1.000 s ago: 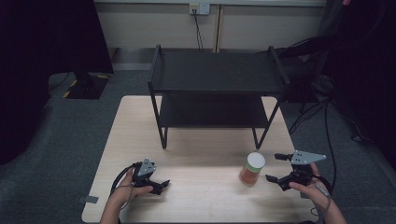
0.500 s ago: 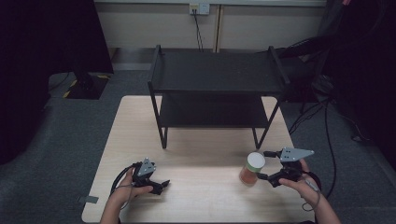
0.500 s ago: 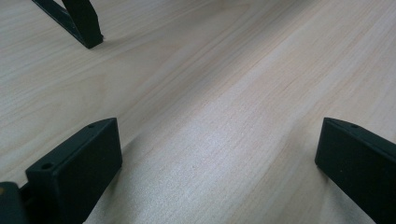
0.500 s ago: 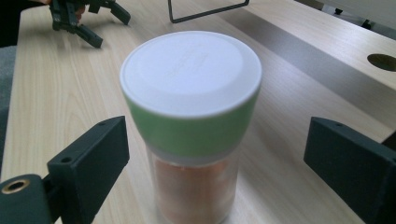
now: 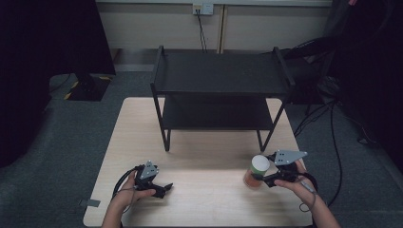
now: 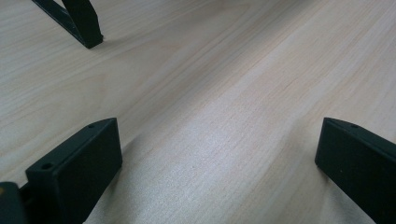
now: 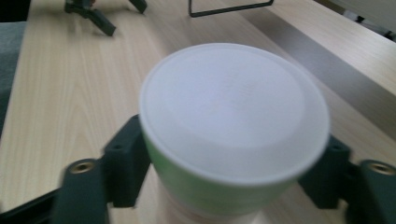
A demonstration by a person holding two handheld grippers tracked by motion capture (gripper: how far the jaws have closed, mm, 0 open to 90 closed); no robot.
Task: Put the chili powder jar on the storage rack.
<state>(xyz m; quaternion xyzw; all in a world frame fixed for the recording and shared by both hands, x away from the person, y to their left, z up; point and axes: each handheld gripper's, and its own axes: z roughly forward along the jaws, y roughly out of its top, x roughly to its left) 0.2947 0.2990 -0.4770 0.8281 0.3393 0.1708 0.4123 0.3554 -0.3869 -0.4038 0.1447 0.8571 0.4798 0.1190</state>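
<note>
A round container point(image 5: 256, 171) with a white lid point(image 7: 233, 116), a green band and an orange base stands upright on the near right of the wooden table point(image 5: 209, 156). My right gripper point(image 5: 261, 172) reaches it from the right and is open. Its jaws stand on either side of the container, close against its walls; in the right gripper view point(image 7: 229, 163) the lid hides part of the pads. At the near left my left gripper point(image 5: 164, 187) rests low on the table, open, with bare wood between its jaws point(image 6: 219, 154).
A black two-tier metal shelf point(image 5: 221, 78) stands across the far half of the table, both tiers bare. One of its legs point(image 6: 79, 21) is ahead of the left gripper. Cables point(image 5: 332, 123) trail on the grey floor to the right.
My right gripper has moved left, from beside the container to having its jaws around it. The container and the left gripper have stayed put.
</note>
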